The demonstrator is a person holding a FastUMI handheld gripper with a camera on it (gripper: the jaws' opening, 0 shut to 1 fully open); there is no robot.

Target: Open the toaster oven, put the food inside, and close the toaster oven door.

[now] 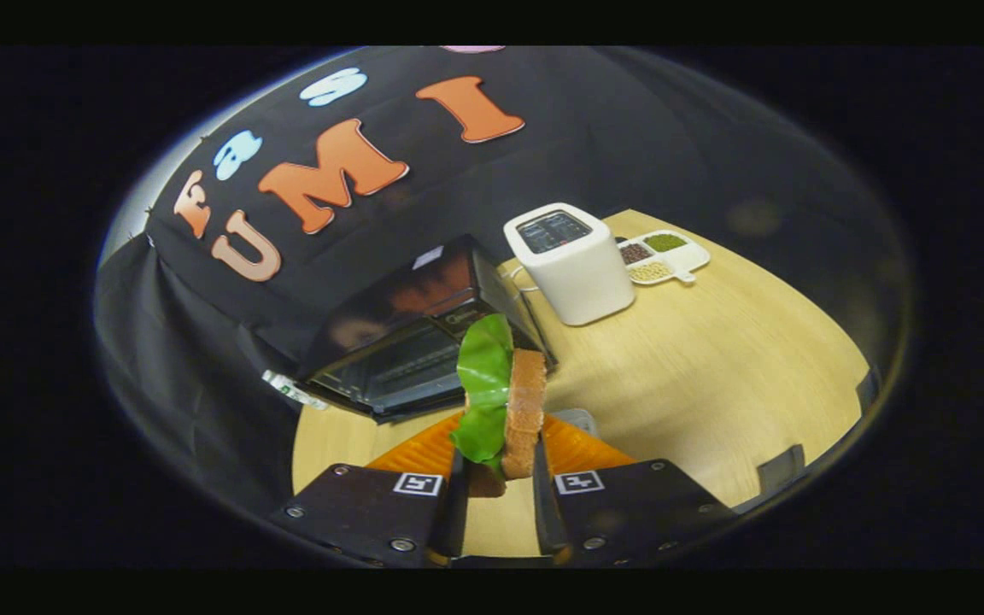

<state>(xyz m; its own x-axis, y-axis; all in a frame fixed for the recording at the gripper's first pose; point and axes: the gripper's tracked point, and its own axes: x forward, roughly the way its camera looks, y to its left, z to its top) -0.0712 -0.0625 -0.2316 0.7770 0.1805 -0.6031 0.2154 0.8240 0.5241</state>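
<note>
Jaws are narrow and pinched on the sandwich (505, 401), one finger on each side of it, so the gripper (496, 491) has it held up on edge. Green lettuce (483, 384) sits on the left face and a brown bread slice (526, 410) on the right, with the leaf poking up above the bread.

Going left to right from there: at about 10 o'clock from the fingertips, just beyond the sandwich, is the toaster oven (407, 342). It's black, and its glass door (398, 371) faces toward the gripper; can't really tell from this angle whether it's shut or cracked. A small white tag or strip (291, 391) lies by its left corner, at the table edge.

Right behind the sandwich, low down, there's an orange ridged thing (577, 444) peeking out on both sides of the fingers.

At roughly 1 o'clock, further back on the wooden table (714, 367), stands a white boxy appliance (573, 260) with a dark panel on top. Just beside it at 2 o'clock is a white divided dish (663, 256) holding beans or grains in separate compartments: green, dark, and pale.
</note>
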